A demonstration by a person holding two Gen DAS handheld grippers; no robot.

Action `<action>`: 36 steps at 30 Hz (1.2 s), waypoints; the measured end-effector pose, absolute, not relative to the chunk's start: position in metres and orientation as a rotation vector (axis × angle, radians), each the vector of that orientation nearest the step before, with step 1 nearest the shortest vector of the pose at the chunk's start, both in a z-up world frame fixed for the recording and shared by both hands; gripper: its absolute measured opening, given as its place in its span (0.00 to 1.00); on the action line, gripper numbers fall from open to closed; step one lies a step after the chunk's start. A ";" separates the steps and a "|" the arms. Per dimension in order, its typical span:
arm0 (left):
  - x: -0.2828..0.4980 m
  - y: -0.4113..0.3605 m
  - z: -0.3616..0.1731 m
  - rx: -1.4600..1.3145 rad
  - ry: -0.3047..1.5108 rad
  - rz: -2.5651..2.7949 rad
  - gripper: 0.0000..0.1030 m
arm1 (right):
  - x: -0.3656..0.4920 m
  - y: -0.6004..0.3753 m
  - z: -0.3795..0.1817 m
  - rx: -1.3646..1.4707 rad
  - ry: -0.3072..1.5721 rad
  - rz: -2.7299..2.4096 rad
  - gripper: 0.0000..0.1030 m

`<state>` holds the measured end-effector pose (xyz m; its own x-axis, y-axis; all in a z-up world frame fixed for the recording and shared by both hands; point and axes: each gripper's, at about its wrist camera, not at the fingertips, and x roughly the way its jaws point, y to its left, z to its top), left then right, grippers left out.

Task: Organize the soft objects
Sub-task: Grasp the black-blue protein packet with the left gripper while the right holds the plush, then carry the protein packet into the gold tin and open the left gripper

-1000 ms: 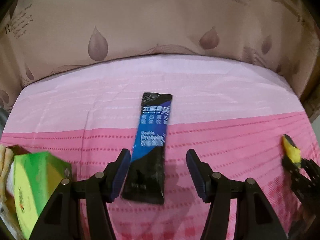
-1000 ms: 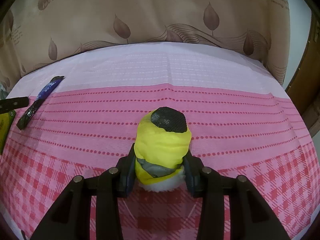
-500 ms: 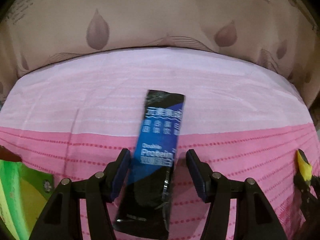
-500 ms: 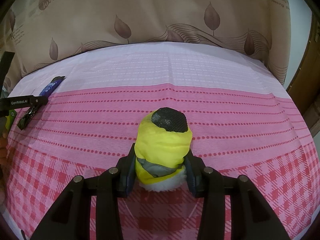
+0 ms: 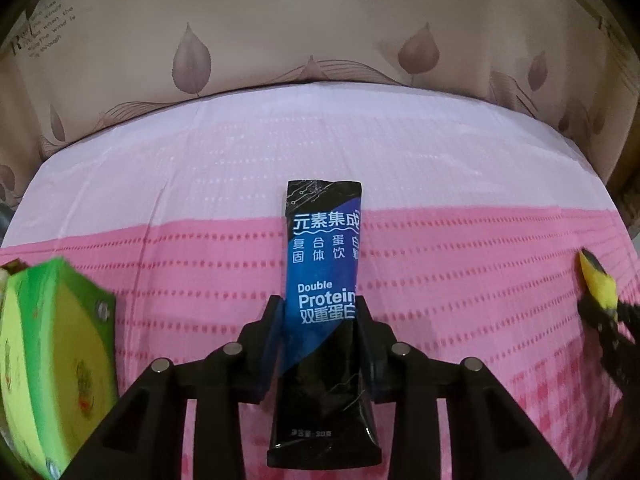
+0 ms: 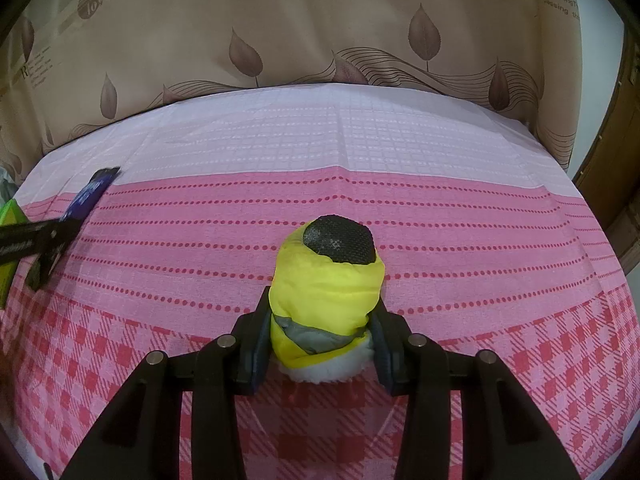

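a home: pink checked tablecloth [image 6: 360, 152] on a table, leaf-print curtain [image 6: 320, 20] behind it.

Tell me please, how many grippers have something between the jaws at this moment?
2. The left gripper has the blue and black sachet between its closing jaws, over the pink cloth. The right gripper is shut on the yellow soft bundle.

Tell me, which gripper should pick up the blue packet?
Left. The left gripper is closing around the blue packet; the right gripper already holds the yellow soft thing.
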<state>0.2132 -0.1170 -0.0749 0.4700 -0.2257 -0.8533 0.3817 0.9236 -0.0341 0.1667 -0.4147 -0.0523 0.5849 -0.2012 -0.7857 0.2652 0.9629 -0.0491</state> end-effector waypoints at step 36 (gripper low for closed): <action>0.100 -0.017 0.030 0.146 0.872 -0.346 0.33 | 0.166 -0.417 -0.053 0.079 0.907 -0.267 0.40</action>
